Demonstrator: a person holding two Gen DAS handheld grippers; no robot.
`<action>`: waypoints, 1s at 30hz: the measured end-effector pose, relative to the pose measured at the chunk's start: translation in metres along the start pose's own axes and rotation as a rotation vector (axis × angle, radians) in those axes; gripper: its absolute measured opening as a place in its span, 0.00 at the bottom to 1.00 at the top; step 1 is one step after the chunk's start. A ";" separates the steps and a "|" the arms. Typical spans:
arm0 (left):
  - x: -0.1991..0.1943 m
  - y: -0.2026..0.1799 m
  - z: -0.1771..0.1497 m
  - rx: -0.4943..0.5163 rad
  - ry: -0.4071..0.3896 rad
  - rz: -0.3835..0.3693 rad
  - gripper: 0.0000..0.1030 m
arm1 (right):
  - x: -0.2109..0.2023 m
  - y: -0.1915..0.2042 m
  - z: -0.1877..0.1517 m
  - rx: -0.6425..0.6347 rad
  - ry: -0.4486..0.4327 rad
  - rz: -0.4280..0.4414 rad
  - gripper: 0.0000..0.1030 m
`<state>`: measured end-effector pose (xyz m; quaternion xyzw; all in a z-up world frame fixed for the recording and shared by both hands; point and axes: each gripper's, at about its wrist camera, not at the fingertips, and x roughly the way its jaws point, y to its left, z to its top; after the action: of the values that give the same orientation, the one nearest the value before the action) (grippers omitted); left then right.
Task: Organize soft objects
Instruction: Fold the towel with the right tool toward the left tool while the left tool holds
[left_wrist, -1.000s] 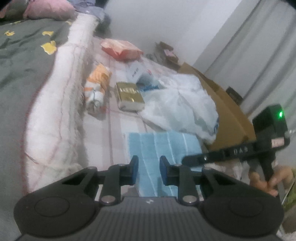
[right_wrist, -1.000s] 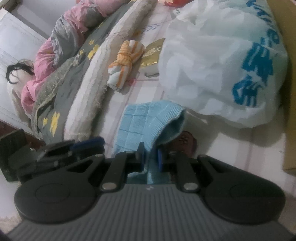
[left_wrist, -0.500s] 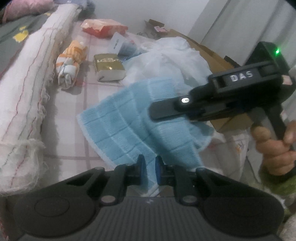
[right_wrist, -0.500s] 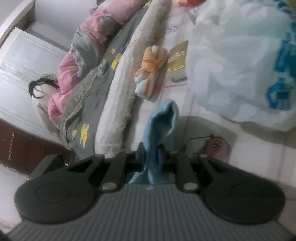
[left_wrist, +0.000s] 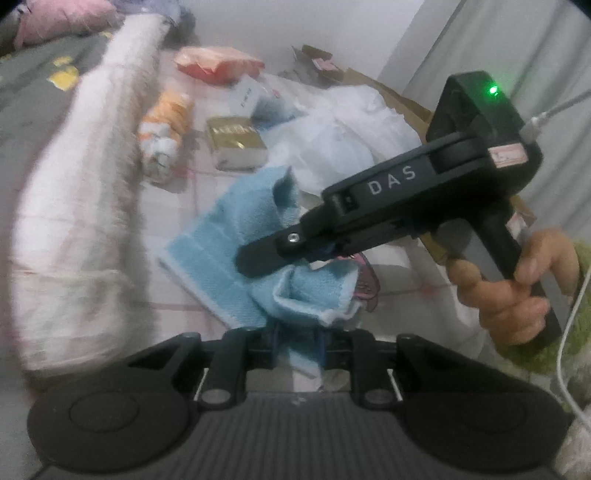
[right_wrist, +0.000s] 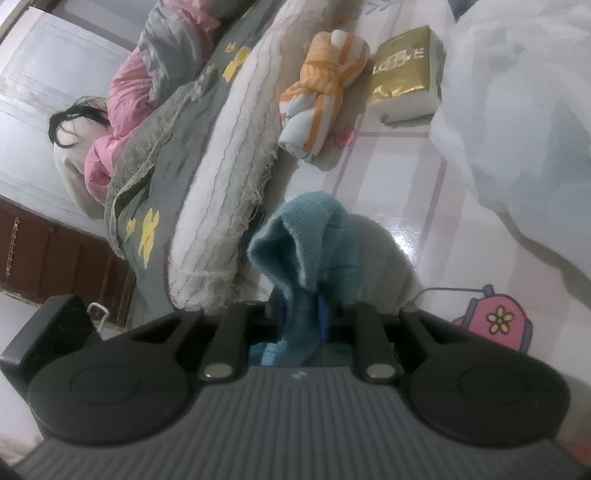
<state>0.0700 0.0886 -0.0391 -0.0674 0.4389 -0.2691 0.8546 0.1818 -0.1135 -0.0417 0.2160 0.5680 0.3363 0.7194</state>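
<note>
A light blue towel (left_wrist: 221, 240) lies half folded on the pink-checked sheet (left_wrist: 177, 295), one end bunched up. My left gripper (left_wrist: 300, 347) has the towel's near edge between its jaws; they are opening, with cloth still filling the gap. My right gripper (left_wrist: 258, 258), held by a hand (left_wrist: 517, 288), reaches in from the right over the towel's middle. In the right wrist view my right gripper (right_wrist: 301, 317) grips a raised fold of the blue towel (right_wrist: 314, 229); these jaws are opening too, the fold still between them.
An orange-and-white rolled cloth (left_wrist: 166, 125) and a gold tissue pack (left_wrist: 236, 142) lie beyond the towel. A white plastic bag (left_wrist: 351, 136) and a cardboard box (left_wrist: 402, 99) sit to the right. A rolled white blanket (left_wrist: 81, 203) runs along the left.
The left gripper came down onto the towel's near edge. The right gripper lifted a fold and carried it across, bunching the flat towel. Both jaw gaps look wider than half a second ago.
</note>
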 end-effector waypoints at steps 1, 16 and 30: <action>-0.006 0.001 -0.001 0.002 -0.007 0.008 0.19 | 0.000 0.000 0.001 0.005 0.002 0.007 0.20; -0.049 -0.035 0.007 0.117 -0.194 -0.064 0.24 | 0.005 -0.010 0.007 0.167 0.040 0.160 0.76; -0.002 0.000 -0.008 -0.093 -0.069 0.073 0.24 | -0.014 -0.013 0.003 0.147 0.014 0.145 0.76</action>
<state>0.0625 0.0908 -0.0423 -0.1003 0.4236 -0.2144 0.8744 0.1859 -0.1319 -0.0404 0.3065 0.5790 0.3462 0.6715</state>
